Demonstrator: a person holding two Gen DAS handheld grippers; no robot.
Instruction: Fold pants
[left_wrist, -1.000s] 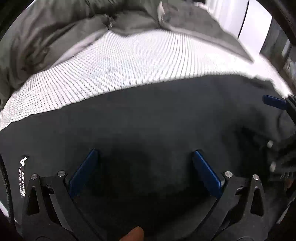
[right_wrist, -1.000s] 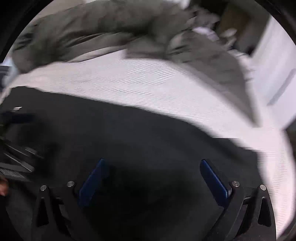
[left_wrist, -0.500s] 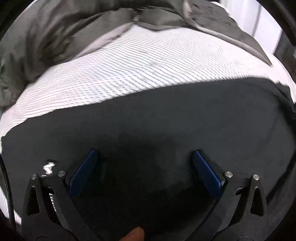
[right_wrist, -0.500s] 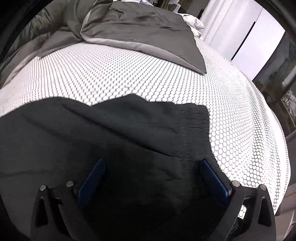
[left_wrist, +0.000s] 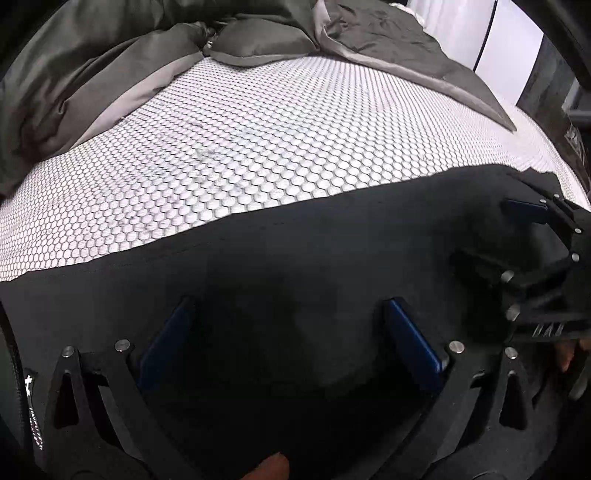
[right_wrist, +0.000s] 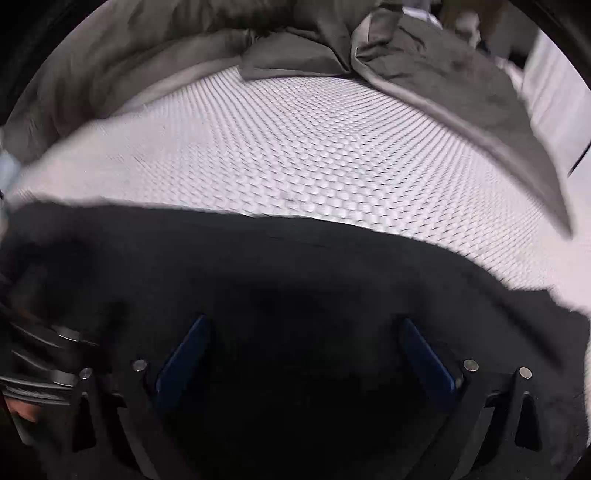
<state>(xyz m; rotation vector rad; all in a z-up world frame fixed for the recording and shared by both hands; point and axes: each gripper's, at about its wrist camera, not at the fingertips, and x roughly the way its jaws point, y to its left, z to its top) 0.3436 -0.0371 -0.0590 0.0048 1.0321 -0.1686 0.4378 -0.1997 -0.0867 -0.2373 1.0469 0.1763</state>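
i have my left gripper (left_wrist: 288, 332) and right gripper (right_wrist: 303, 354) low over the black pants (left_wrist: 295, 258) lying on the honeycomb mattress (left_wrist: 277, 129), both with jaws apart and empty, so folding looks unfinished, i judge.

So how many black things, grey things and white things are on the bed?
Black: 1, the pants
Grey: 3, the rumpled duvet, the pillow and the sheet
White: 1, the honeycomb mattress cover
Total: 5
The two grippers, left gripper and right gripper, hover open over the pants and are not counted.
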